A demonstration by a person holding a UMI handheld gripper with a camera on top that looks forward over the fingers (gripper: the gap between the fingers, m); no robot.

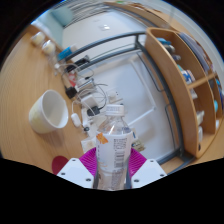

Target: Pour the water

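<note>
A clear plastic water bottle with a white cap and a printed label stands up between my fingers. My gripper is shut on the bottle, with the magenta pads pressing its lower body from both sides. The whole view is tilted. A white cup sits on the wooden table, beyond the fingers and off to the left of the bottle, its open mouth facing toward me. The bottle hides what lies directly ahead of the fingers.
Small jars and cables lie on the table just beyond the bottle. A wooden shelf unit with items stands to the right, past a white panel with a dark frame.
</note>
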